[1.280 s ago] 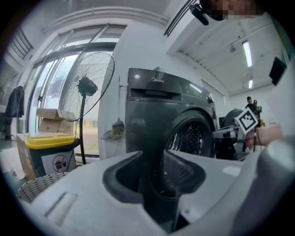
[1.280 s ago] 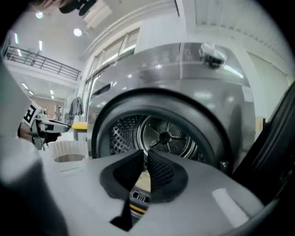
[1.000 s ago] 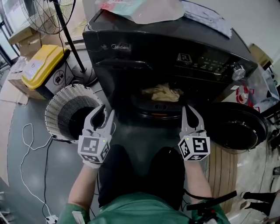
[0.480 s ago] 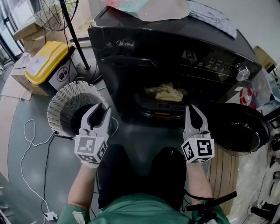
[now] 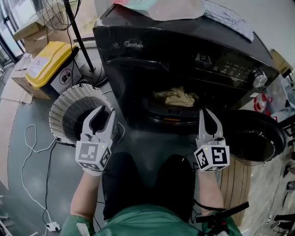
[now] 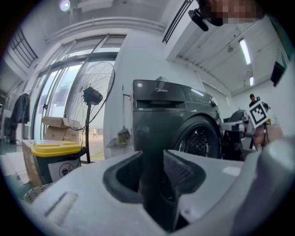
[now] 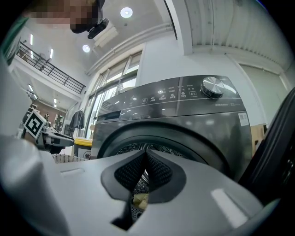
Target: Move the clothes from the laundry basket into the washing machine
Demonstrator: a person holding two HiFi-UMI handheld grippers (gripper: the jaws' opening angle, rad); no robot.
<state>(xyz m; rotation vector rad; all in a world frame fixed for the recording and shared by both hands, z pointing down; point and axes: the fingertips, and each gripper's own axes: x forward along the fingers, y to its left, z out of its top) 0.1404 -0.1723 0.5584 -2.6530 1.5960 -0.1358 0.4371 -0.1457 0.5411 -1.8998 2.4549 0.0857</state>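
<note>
Left tongs (image 5: 106, 112): spread, with nothing between the pads; held level above the basket's near rim, facing the washer's left side.
Right tongs (image 5: 206, 114): pressed together, tips meeting, pinching nothing; held level in front of the drum mouth, just left of the door.
Clothes (image 5: 175, 97): a crumpled beige bundle lying inside the drum; a scrap of it shows below the right tongs' shut tips in the right gripper view.
Basket (image 5: 59, 102): round, white, woven; stands on the floor left of the washer; its inside looks dark.
Washer (image 5: 184, 50): black front-loader, drum mouth uncovered.
Door (image 5: 251, 133): swung open to the right.
Cloths (image 5: 161, 7): pale pieces lying on the washer's top.
Bin (image 5: 48, 64): yellow-lidded, beyond the basket.
</note>
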